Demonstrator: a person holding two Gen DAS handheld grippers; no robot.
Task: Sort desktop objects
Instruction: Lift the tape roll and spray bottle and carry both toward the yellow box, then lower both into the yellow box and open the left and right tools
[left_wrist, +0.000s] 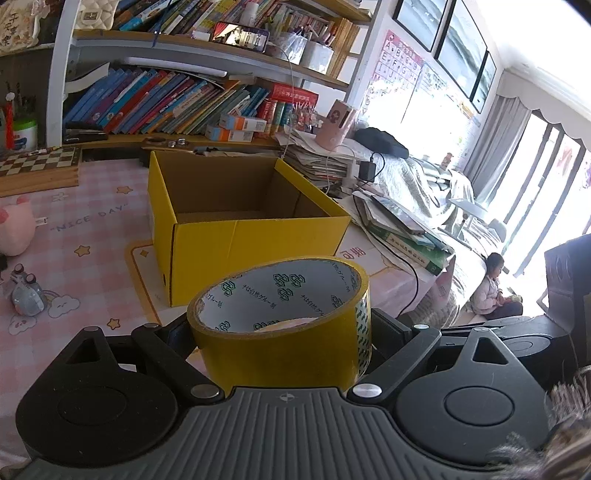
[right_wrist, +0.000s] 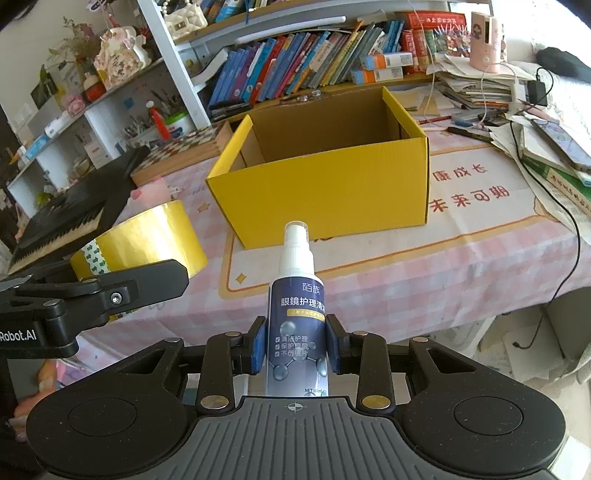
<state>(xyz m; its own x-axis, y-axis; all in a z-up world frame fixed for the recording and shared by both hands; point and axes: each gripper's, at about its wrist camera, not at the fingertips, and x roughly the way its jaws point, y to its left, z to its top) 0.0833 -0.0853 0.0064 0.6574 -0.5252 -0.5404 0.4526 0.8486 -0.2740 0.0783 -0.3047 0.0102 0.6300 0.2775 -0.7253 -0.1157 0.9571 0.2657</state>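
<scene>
A wide roll of yellow tape (left_wrist: 284, 325) sits clamped between the jaws of my left gripper (left_wrist: 280, 332), held above the pink tablecloth in front of the open yellow cardboard box (left_wrist: 255, 236). In the right wrist view that same tape roll (right_wrist: 147, 236) and left gripper (right_wrist: 140, 254) appear at the left. My right gripper (right_wrist: 295, 347) is shut on a dark blue spray bottle (right_wrist: 297, 314) with a white nozzle, upright, short of the yellow box (right_wrist: 325, 188). The box looks empty inside.
A chessboard (left_wrist: 37, 162) and a pink plush toy (left_wrist: 13, 229) lie left of the box. Stacked papers, books and a cable (right_wrist: 535, 140) crowd the right side. A pink cup (left_wrist: 338, 123) stands on papers. Bookshelves run behind. A person (left_wrist: 493, 284) sits on the floor at right.
</scene>
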